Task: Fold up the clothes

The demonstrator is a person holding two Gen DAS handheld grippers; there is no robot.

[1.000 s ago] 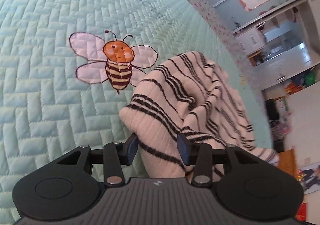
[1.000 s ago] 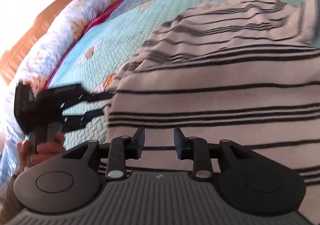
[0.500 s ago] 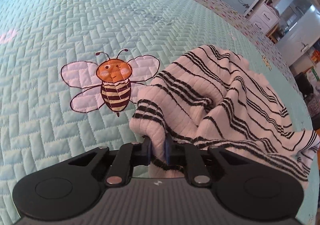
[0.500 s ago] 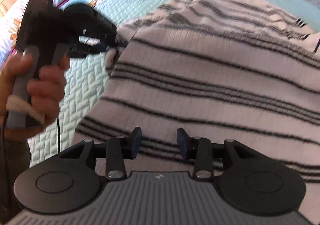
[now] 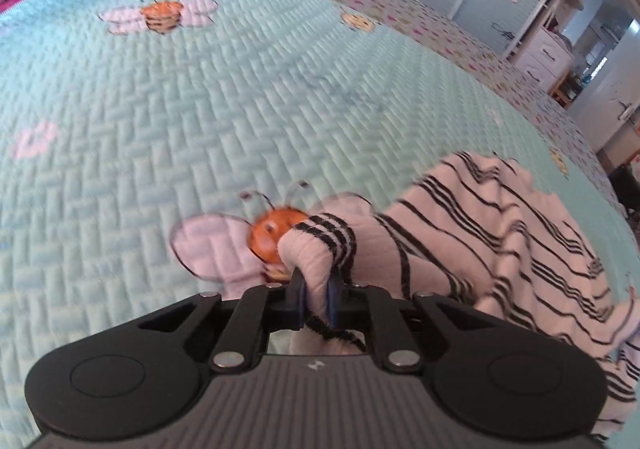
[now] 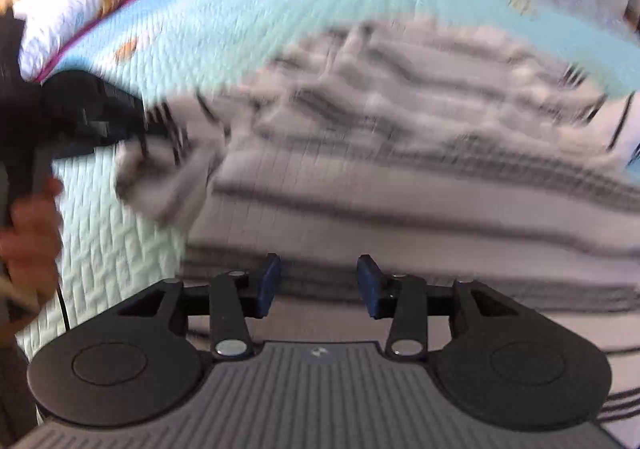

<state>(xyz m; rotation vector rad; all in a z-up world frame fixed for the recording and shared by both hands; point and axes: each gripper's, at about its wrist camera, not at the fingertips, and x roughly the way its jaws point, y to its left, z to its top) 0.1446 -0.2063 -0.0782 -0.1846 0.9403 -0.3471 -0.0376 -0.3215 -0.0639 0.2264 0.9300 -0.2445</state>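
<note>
Cloth is what the left gripper (image 5: 316,299) is pinching: a bunched end of the striped top (image 5: 500,233), which is lying rumpled on the blue bee quilt (image 5: 200,109). The right gripper (image 6: 318,285) is hanging over the wide part of the top with its jaws apart, holding nothing. The top is looking soft, light and floppy, so it is likely to sag and crease. Edges and corners are looking like the best places to grab.
</note>
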